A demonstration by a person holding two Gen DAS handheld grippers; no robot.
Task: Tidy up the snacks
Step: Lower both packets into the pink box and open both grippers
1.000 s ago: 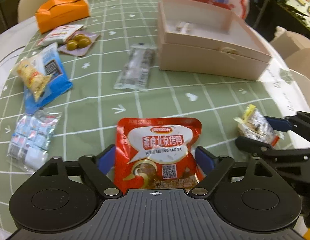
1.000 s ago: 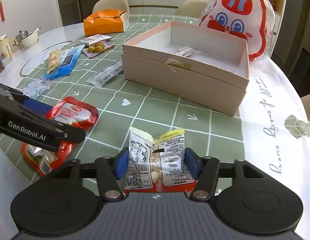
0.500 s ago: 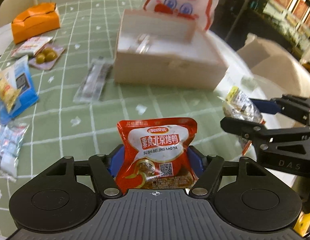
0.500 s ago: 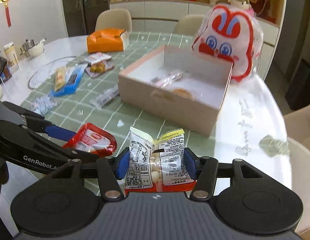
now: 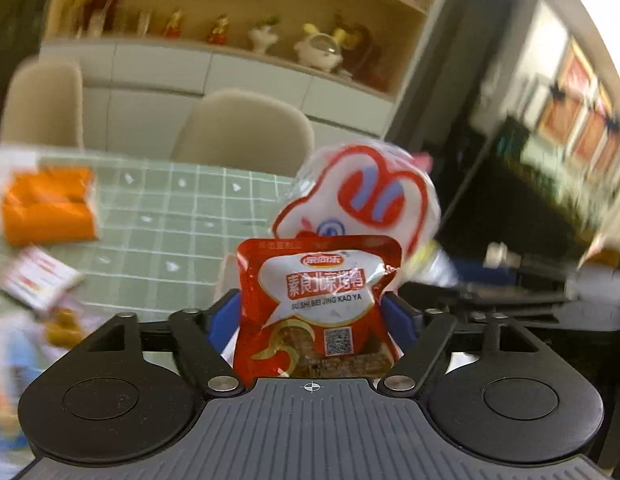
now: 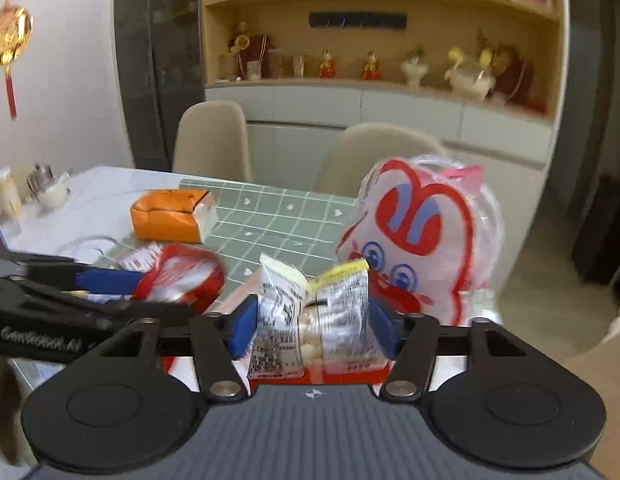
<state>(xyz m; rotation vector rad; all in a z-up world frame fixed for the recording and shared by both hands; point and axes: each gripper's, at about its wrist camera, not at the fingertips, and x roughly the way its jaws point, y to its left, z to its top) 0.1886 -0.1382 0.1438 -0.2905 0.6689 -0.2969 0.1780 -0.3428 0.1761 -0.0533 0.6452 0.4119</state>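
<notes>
Left gripper [image 5: 311, 320]: jaws just widened, red pouch [image 5: 315, 304] between blue pads. Right gripper [image 6: 311, 322]: likewise widened, around clear packet [image 6: 313, 316].

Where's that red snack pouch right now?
The red snack pouch stands upright between the left claw's blue pads, in front of the bunny-print bag.

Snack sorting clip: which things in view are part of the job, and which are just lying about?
In the job:
- red pouch in the left gripper
- clear packet in the right gripper

Lying about:
- rabbit bag
- orange pack
- chairs
- shelf ornaments
</notes>
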